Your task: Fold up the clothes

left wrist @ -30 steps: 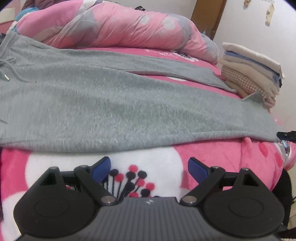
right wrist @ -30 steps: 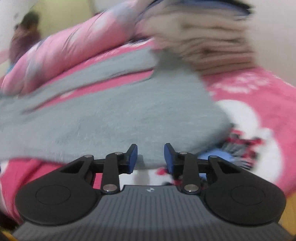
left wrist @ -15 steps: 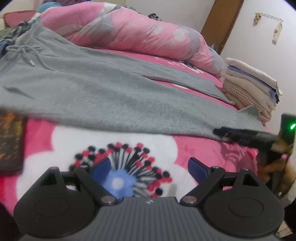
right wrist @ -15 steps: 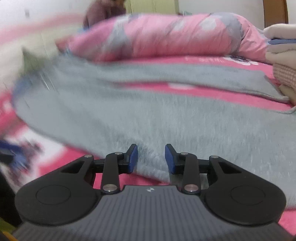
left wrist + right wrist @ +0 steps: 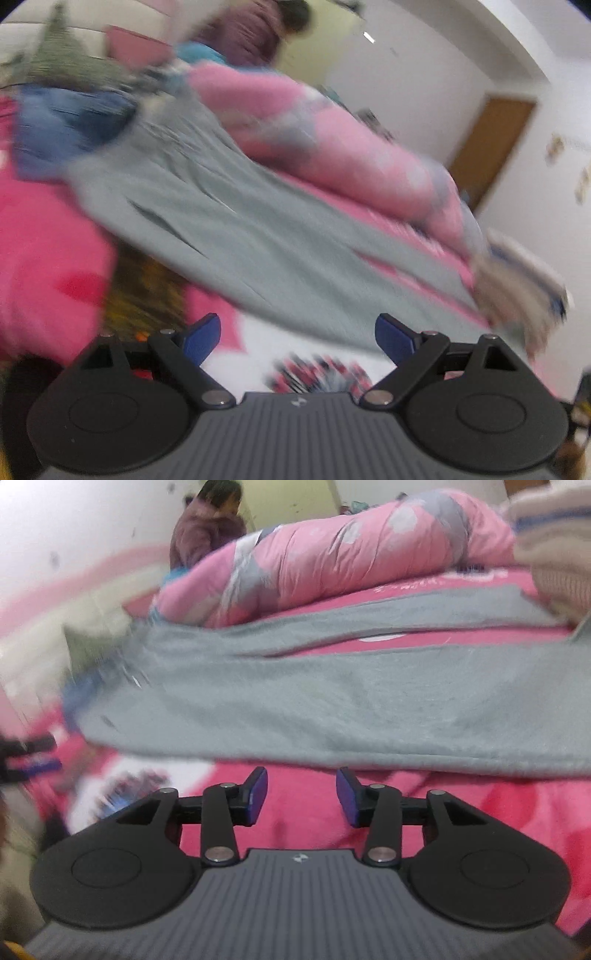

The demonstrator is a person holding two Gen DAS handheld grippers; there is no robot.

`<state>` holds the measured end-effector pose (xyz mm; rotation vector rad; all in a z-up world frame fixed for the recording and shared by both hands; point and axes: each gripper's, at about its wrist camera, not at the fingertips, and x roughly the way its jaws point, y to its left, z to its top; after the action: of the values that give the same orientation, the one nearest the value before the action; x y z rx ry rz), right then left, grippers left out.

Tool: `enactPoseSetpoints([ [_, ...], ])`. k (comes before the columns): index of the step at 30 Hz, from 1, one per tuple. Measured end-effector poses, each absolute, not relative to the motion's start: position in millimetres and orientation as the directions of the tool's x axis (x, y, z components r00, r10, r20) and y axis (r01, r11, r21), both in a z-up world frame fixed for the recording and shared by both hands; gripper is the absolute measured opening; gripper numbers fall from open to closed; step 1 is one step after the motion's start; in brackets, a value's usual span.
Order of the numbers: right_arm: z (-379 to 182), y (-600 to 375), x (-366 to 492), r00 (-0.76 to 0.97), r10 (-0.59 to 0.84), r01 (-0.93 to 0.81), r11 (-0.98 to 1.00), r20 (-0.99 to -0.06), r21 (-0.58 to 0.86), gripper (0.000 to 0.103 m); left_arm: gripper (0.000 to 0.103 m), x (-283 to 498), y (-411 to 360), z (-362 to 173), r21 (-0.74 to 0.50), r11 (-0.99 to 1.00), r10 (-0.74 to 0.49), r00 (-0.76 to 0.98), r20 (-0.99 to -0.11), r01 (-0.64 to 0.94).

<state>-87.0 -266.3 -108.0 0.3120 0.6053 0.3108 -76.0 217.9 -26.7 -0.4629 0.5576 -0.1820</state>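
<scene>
both tools are empty: left gripper [image 5: 297, 334] has its jaws wide apart near the waist end of the grey sweatpants [image 5: 332, 701], and right gripper [image 5: 301, 797], jaws opening with nothing between them, faces the near leg's edge, likely to pinch it. the sweatpants lie flat across the pink blanket [image 5: 480, 812], legs slightly parted. behind them a rolled pink quilt [image 5: 332, 557]; at the right a stack of folded clothes [image 5: 554, 542] touching the cuffs could crowd the fold
</scene>
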Motion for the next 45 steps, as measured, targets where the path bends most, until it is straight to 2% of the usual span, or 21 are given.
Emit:
enactPoseSetpoints([
  [4, -106.1, -274.4, -68.2, 0.733, 0.501, -0.163, 0.787, -0.461, 0.596, 0.047, 0.091, -63.8, 276.9, -27.7, -0.524, 0.845, -0.191, 0.852, -0.488, -0.110],
  [8, -116.2, -274.1, -45.4, 0.688, 0.550, -0.083, 0.709, -0.475, 0.701, 0.050, 0.089, -40.6, 315.9, -37.9, -0.558, 0.803, -0.146, 0.838, -0.525, -0.210],
  [11, -130.0, -273.9, -28.7, 0.655, 0.568, 0.019, 0.647, -0.499, 0.762, 0.050, 0.083, -18.5, 336.8, -48.3, -0.569, 0.782, -0.136, 0.822, -0.552, -0.253],
  [16, -145.0, -273.1, -13.0, 0.644, 0.554, 0.138, 0.595, -0.528, 0.792, 0.050, 0.067, 18.5, 357.2, -65.4, -0.582, 0.764, -0.149, 0.802, -0.579, -0.278],
  [24, -153.4, -269.5, -0.4, 0.653, 0.533, 0.238, 0.530, -0.538, 0.814, 0.050, 0.054, 58.8, 377.3, -85.2, -0.594, 0.754, -0.165, 0.794, -0.585, -0.281],
  [30, -160.4, -277.5, 1.3, 0.665, 0.538, 0.317, 0.425, -0.518, 0.848, 0.050, 0.052, 66.9, 387.5, -92.9, -0.639, 0.716, -0.175, 0.815, -0.553, -0.281],
  [34, -160.5, -279.1, -3.2, 0.656, 0.556, 0.326, 0.401, -0.511, 0.856, 0.050, 0.056, 66.5, 386.5, -96.2, -0.641, 0.722, -0.184, 0.820, -0.543, -0.262],
  [38, -167.5, -281.0, 4.5, 0.681, 0.552, 0.339, 0.344, -0.481, 0.876, 0.050, 0.056, 71.8, 383.9, -95.2, -0.641, 0.716, -0.165, 0.826, -0.539, -0.276],
  [39, -168.2, -280.9, 5.7, 0.693, 0.542, 0.343, 0.333, -0.476, 0.878, 0.050, 0.053, 73.3, 382.9, -94.2, -0.639, 0.715, -0.154, 0.828, -0.539, -0.283],
  [42, -170.4, -281.3, 5.1, 0.735, 0.502, 0.358, 0.285, -0.456, 0.889, 0.047, 0.027, 78.8, 380.7, -92.1, -0.592, 0.727, -0.087, 0.808, -0.583, -0.348],
  [45, -172.2, -283.1, -3.8, 0.788, 0.451, 0.354, 0.226, -0.420, 0.907, 0.045, 0.020, 79.3, 378.1, -88.1, -0.569, 0.743, -0.069, 0.805, -0.589, -0.352],
])
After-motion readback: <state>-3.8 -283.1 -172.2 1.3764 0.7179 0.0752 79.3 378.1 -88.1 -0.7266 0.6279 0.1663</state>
